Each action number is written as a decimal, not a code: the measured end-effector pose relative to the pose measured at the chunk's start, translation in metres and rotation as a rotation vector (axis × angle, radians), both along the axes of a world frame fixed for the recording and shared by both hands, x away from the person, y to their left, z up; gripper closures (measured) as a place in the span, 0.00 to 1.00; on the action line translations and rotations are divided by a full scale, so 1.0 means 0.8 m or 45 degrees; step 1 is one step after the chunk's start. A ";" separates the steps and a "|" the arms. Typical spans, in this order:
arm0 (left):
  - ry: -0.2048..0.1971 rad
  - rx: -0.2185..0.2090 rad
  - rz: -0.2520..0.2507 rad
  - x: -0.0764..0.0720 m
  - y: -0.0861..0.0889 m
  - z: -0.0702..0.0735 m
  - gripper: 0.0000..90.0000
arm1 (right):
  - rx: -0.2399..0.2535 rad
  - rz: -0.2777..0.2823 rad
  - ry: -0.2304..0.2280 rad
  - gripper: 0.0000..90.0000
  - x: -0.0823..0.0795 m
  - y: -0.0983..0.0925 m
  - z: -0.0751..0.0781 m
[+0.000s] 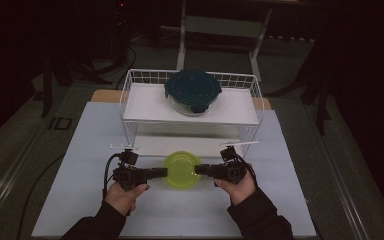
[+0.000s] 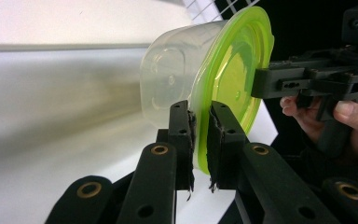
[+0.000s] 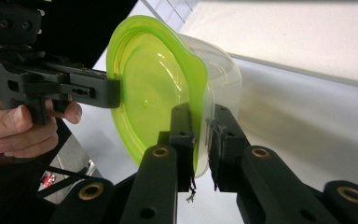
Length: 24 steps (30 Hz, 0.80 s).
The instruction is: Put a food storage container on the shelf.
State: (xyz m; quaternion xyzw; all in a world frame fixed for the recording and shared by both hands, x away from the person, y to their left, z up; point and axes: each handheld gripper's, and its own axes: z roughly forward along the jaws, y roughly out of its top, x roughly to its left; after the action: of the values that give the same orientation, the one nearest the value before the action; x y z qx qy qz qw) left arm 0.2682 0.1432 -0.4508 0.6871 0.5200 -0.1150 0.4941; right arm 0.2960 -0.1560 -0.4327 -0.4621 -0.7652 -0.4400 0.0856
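Container (image 1: 181, 170) with green lid (image 2: 230, 70) gripped at opposite rims by both grippers, centre frame.
Gripper views show left fingers (image 2: 182, 135) and right fingers (image 3: 182, 135) pinching the lid edge, clear tub empty; high view adds a dark-lidded bowl (image 1: 192, 91) on the wire rack (image 1: 130, 95).

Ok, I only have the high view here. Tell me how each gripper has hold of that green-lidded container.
Observer: The left gripper pinches the green lid's rim between its fingers.
Operator: Now the right one.
Observer: The right gripper clamps the opposite rim the same way, lid edge between its fingers.
Operator: Describe the container under the lid.
Observer: The clear container looks empty through its wall.
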 end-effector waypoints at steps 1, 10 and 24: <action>0.000 0.000 0.000 0.000 0.000 0.000 0.89 | 0.000 0.000 0.000 0.90 0.000 0.000 0.000; -0.109 -0.014 -0.019 -0.008 -0.001 0.048 0.89 | 0.051 -0.005 -0.081 0.90 -0.013 -0.006 0.044; -0.218 -0.026 -0.024 0.000 -0.001 0.121 0.89 | 0.071 -0.024 -0.223 0.90 -0.012 -0.009 0.114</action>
State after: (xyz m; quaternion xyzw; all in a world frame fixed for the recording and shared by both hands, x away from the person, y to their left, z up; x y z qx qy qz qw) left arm 0.2683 0.1424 -0.3543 0.6942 0.4682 -0.0657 0.5428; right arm 0.2864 -0.1630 -0.3414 -0.4265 -0.7527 -0.5007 0.0271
